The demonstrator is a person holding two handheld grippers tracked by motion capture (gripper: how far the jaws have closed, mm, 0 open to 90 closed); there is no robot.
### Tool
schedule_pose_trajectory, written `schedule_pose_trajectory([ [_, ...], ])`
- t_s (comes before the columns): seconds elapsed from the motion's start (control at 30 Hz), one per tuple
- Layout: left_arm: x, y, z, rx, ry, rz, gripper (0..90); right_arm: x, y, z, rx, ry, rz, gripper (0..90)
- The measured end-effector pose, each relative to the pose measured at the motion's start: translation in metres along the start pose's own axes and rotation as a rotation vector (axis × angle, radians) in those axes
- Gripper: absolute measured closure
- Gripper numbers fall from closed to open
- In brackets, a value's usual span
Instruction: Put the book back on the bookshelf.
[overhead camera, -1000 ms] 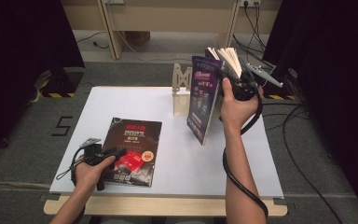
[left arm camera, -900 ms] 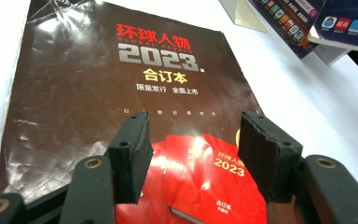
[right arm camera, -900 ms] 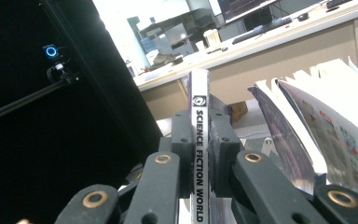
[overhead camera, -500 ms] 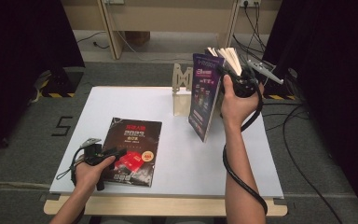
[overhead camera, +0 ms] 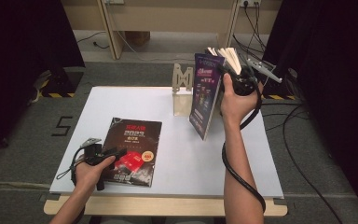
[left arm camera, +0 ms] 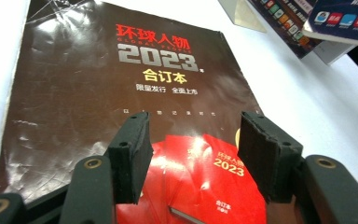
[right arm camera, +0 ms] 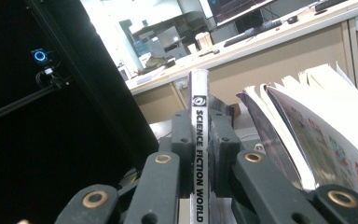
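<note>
A dark magazine (overhead camera: 133, 142) with red "2023" lettering lies flat on the white table (overhead camera: 191, 158) at the front left. My left gripper (overhead camera: 120, 153) sits low over its lower half, jaws open with only the cover (left arm camera: 121, 93) behind them. In the left gripper view, my left gripper (left arm camera: 193, 154) holds nothing. My right gripper (overhead camera: 237, 79) holds a second magazine (overhead camera: 206, 95) upright in the air at the back right, purple cover facing left. My right gripper (right arm camera: 199, 154) is shut on its white spine (right arm camera: 199, 121), and the pages (right arm camera: 317, 126) fan out loose.
A small wooden stand (overhead camera: 182, 91) rises at the table's far edge, just left of the raised magazine. Cables trail from both grippers. Floor, black curtains and wooden desk legs surround the table.
The right hand has lifted the raised magazine very slightly. The left gripper and the flat magazine have stayed where they were.
</note>
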State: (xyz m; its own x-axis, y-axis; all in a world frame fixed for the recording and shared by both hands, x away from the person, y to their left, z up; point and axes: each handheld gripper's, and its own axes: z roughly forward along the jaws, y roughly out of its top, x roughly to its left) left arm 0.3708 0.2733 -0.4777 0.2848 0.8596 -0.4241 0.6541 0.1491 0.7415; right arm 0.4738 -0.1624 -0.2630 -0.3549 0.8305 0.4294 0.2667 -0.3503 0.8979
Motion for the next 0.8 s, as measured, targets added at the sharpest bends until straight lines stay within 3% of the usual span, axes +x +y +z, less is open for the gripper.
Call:
schedule_pose_trajectory([
  [0.8,0.003,0.001,0.000,-0.005,0.006,-0.013,43.2,-0.011,0.005,0.011,-0.009,-0.041,0.012,83.3],
])
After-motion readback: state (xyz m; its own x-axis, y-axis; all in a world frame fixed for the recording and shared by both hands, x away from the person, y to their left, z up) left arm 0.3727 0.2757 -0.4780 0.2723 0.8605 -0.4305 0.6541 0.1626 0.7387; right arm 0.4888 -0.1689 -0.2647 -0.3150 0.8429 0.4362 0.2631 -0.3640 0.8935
